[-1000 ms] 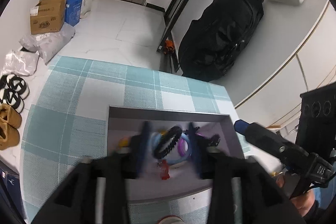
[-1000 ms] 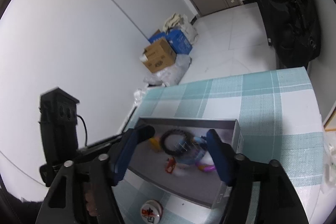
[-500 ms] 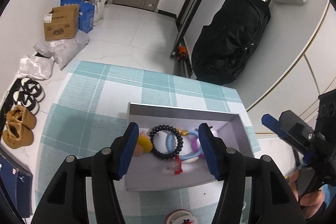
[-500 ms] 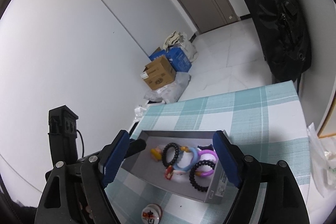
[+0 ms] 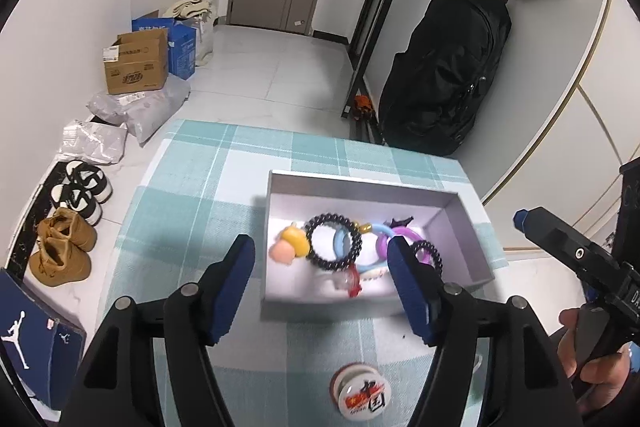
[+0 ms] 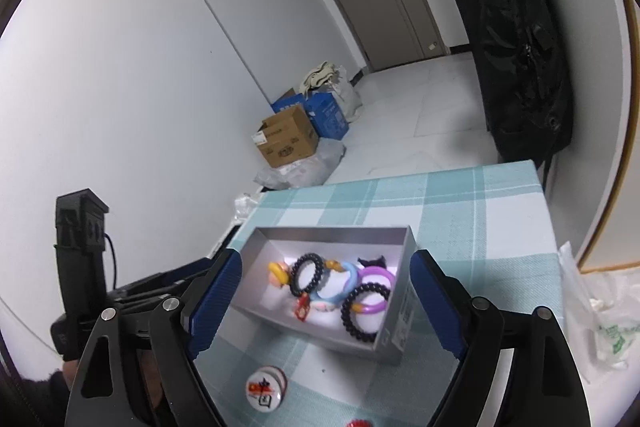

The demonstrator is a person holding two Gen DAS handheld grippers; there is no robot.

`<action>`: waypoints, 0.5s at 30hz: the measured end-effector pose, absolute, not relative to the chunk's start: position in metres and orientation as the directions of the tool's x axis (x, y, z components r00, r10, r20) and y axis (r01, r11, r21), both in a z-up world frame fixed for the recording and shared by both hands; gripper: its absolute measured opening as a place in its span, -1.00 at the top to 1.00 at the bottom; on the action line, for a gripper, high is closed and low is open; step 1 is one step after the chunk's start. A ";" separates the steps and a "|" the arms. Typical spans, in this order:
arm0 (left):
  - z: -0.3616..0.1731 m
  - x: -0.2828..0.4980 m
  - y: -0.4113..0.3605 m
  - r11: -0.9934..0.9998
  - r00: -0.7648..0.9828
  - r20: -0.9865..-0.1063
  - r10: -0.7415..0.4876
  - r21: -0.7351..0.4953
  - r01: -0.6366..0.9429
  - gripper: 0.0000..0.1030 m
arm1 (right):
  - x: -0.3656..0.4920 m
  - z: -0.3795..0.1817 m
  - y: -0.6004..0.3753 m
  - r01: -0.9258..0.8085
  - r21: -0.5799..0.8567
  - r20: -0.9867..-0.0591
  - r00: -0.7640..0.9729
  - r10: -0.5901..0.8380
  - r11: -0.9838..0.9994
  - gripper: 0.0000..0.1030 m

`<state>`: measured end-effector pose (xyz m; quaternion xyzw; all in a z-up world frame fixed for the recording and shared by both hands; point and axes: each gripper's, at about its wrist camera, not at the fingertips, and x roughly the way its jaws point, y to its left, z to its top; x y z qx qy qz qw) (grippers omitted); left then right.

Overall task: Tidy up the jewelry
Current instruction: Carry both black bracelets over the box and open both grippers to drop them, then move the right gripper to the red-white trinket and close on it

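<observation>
Left gripper [image 5: 320, 259] backing off gray box [image 5: 360, 183], jaws wide, empty; bracelets now boxed; right gripper [image 6: 326, 283] hovering wide; badge [image 5: 365, 395] remaining on desk.

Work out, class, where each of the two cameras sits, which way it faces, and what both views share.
Left wrist: on the left gripper, above the table's near edge, facing the grey box of bracelets; the right gripper shows at right.
Right wrist: on the right gripper, facing the box from its right; the left gripper shows at left.
Shared: box, round badge, checked tablecloth.
</observation>
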<state>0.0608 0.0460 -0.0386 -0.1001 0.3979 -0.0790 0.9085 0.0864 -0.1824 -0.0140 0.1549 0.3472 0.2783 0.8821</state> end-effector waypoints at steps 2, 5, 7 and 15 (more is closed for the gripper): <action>-0.040 0.056 0.044 0.972 0.668 -0.714 -0.210 -0.228 0.061 -0.25 | 0.080 -0.014 -0.183 -0.381 0.448 -0.536 0.609 0.584 0.809 -0.69; -0.040 0.049 0.042 0.974 0.666 -0.719 -0.199 -0.219 0.056 -0.26 | 0.072 -0.014 -0.183 -0.380 0.425 -0.549 0.614 0.567 0.822 -0.71; -0.040 0.043 0.042 0.976 0.667 -0.721 -0.190 -0.212 0.048 -0.27 | 0.066 -0.014 -0.184 -0.381 0.407 -0.558 0.616 0.556 0.830 -0.74; -0.035 0.024 0.039 0.988 0.691 -0.712 -0.123 -0.154 0.016 -0.32 | 0.047 -0.020 -0.186 -0.387 0.345 -0.607 0.603 0.518 0.855 -0.77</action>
